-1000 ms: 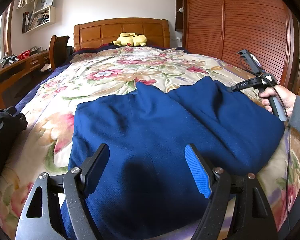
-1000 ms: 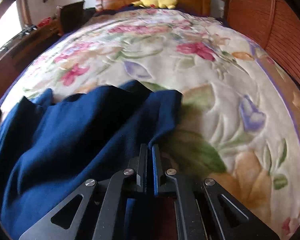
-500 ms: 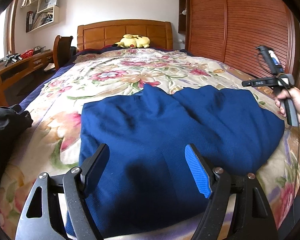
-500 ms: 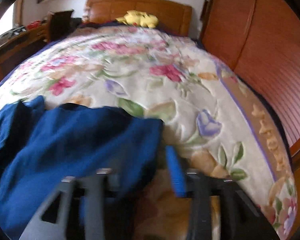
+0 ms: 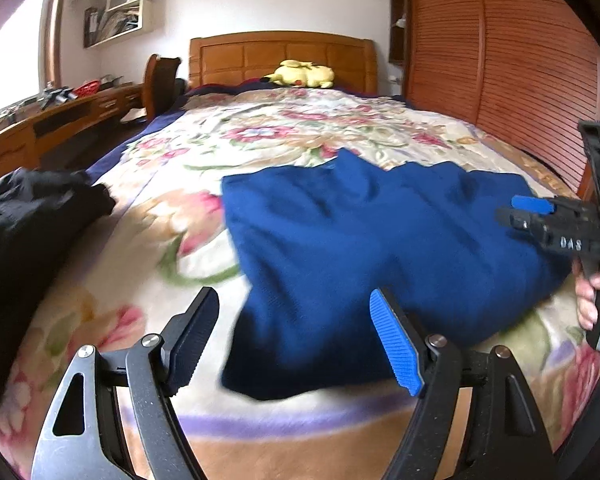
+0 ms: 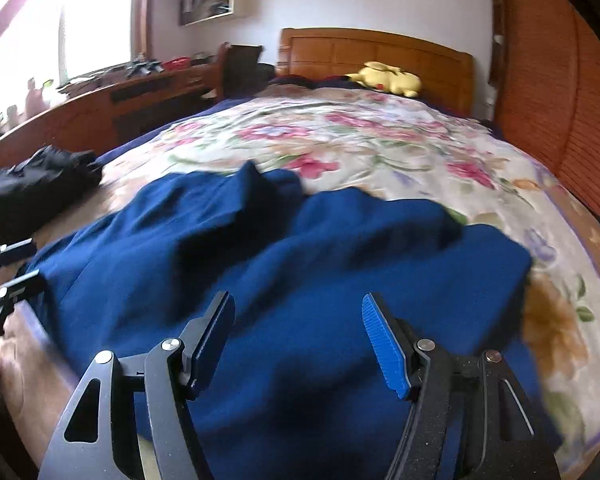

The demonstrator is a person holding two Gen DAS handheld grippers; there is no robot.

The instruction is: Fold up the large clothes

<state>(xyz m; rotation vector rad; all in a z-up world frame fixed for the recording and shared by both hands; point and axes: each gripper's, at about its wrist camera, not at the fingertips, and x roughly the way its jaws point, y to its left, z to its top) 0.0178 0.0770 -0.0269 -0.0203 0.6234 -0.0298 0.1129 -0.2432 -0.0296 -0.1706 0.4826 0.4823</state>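
While the blue garment is lying folded on the bed, the left gripper is hovering with jaws apart, empty; the right gripper, tilted down over the cloth, has jaws just opening, gripping nothing.

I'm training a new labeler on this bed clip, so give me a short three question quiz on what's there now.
1. True or false: the right gripper is clamped on the blue garment.
2. Which lies at the headboard? A) yellow plush toy B) red pillow C) laptop
3. Fill in: the black garment lies on the blanket, apart from the blue one, on the ____ side in the left wrist view.

Key: 1 false, it is open, having just been opening, pads off the cloth; 2 A; 3 left.
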